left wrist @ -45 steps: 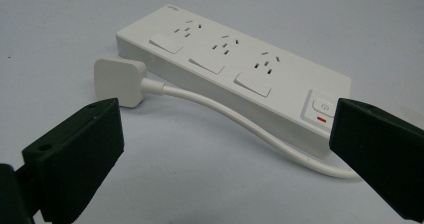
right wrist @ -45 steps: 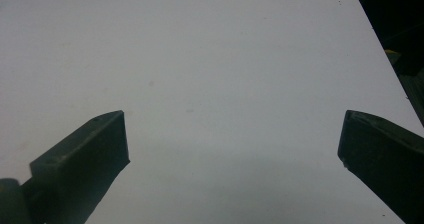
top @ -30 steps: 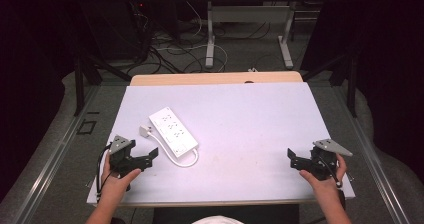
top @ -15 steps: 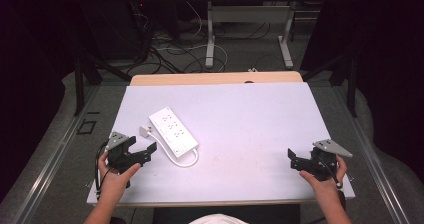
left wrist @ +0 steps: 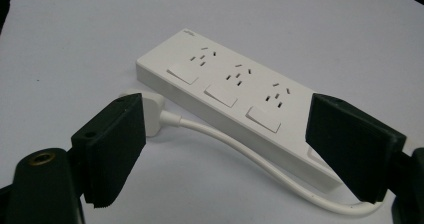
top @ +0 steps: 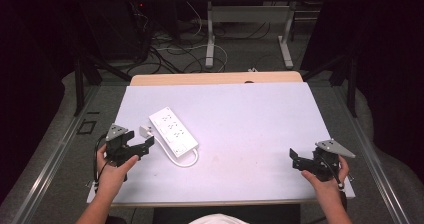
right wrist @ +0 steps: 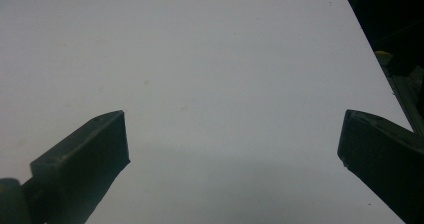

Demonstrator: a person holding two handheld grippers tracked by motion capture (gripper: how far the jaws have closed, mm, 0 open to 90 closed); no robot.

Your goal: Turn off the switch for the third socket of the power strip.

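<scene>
A white power strip (top: 173,130) with three sockets and three switches lies flat at the table's left-centre (left wrist: 235,86). Its white cord (top: 176,156) loops beside it and ends in a white plug (top: 144,130) (left wrist: 152,111) near the strip's near-left end. My left gripper (top: 146,145) is open just left of the strip, its jaws spread around the cord and plug area (left wrist: 225,144) without touching. My right gripper (top: 295,159) is open at the table's front right, with bare white table between its jaws (right wrist: 232,144).
The white table top (top: 250,119) has a wooden strip (top: 215,78) along its far edge. Beyond it are metal table legs and tangled cables (top: 170,49) on the floor. Metal rails (top: 45,169) run along both sides.
My left gripper has moved forward and slightly right, closer to the power strip's plug. The right gripper has stayed in place.
</scene>
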